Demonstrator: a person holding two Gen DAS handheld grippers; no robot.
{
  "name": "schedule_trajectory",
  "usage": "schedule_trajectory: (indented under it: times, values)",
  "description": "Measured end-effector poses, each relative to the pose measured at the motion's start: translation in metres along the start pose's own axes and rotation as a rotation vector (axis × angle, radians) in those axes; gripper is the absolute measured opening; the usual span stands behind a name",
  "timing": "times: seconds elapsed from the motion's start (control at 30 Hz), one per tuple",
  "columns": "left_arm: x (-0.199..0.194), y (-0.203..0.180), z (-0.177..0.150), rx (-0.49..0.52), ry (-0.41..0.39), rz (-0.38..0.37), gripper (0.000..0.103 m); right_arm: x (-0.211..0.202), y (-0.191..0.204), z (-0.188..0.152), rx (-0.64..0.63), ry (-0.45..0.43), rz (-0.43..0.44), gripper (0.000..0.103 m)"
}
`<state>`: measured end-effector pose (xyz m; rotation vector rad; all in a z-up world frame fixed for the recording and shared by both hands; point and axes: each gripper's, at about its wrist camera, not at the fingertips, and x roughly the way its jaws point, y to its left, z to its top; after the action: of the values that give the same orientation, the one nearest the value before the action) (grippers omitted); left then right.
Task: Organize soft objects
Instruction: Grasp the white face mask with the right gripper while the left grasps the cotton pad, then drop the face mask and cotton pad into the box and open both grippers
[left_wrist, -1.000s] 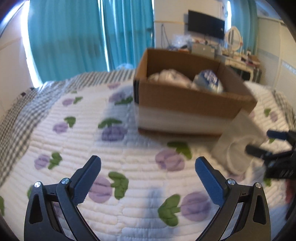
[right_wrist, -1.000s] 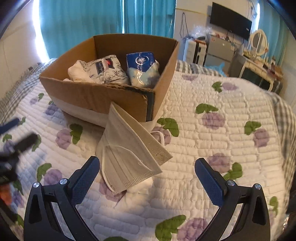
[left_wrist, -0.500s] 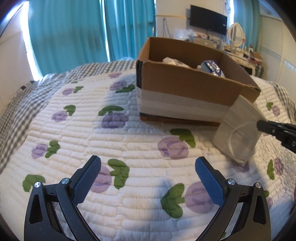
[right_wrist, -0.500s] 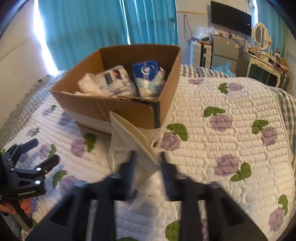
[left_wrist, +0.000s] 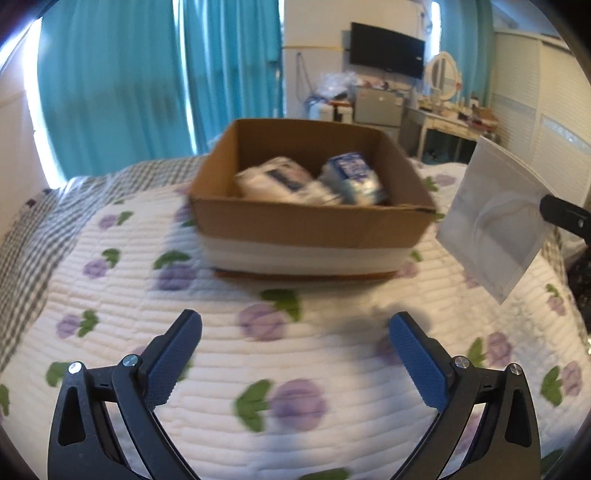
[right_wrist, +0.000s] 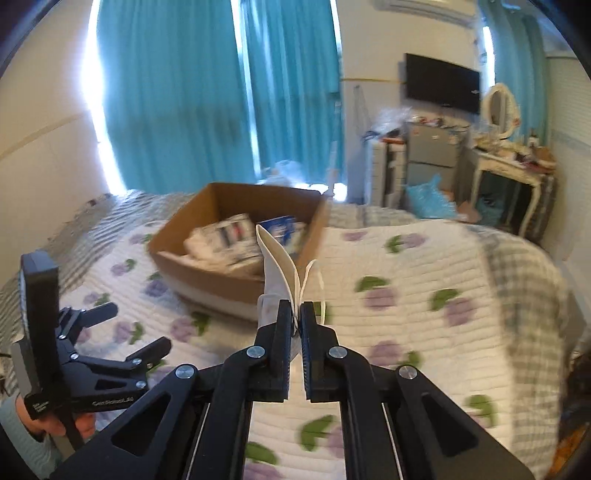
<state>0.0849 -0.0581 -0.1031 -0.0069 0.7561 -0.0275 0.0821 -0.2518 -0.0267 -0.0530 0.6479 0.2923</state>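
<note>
My right gripper (right_wrist: 294, 314) is shut on a white folded face mask (right_wrist: 280, 266) and holds it in the air above the quilt, in front of the cardboard box (right_wrist: 207, 275). In the left wrist view the mask (left_wrist: 495, 221) hangs at the right, beside the box (left_wrist: 314, 225). The box holds soft packs (left_wrist: 310, 182), white and blue. My left gripper (left_wrist: 295, 343) is open and empty above the quilt, short of the box; it also shows in the right wrist view (right_wrist: 125, 332).
The box stands on a white quilted bedspread (left_wrist: 295, 354) with purple flowers. Teal curtains (left_wrist: 147, 81) hang behind. A dresser, a TV and a mirror (right_wrist: 498, 107) stand at the far right.
My right gripper has shut on the mask and lifted it off the quilt. The left gripper has risen and now looks down into the box.
</note>
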Motion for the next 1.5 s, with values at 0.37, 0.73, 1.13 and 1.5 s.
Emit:
schedule_trajectory:
  times: [0.37,0.73,1.13,1.5]
  values:
    - [0.054,-0.074,0.006,0.046,0.114,-0.116,0.101,0.049,-0.055,-0.027,0.035,0.152,-0.055,0.005]
    - [0.100,-0.097,-0.011,0.054,0.243,-0.196,0.042,0.069,-0.063,-0.038,0.070,0.217,-0.026,0.005]
    - [0.018,-0.064,0.003,0.074,0.135,-0.174,0.038,0.022,-0.042,-0.026,0.056,0.128,-0.076,0.005]
    - [-0.072,-0.038,0.036,0.107,-0.034,-0.135,0.038,-0.054,0.020,0.013,-0.023,-0.009,-0.065,0.005]
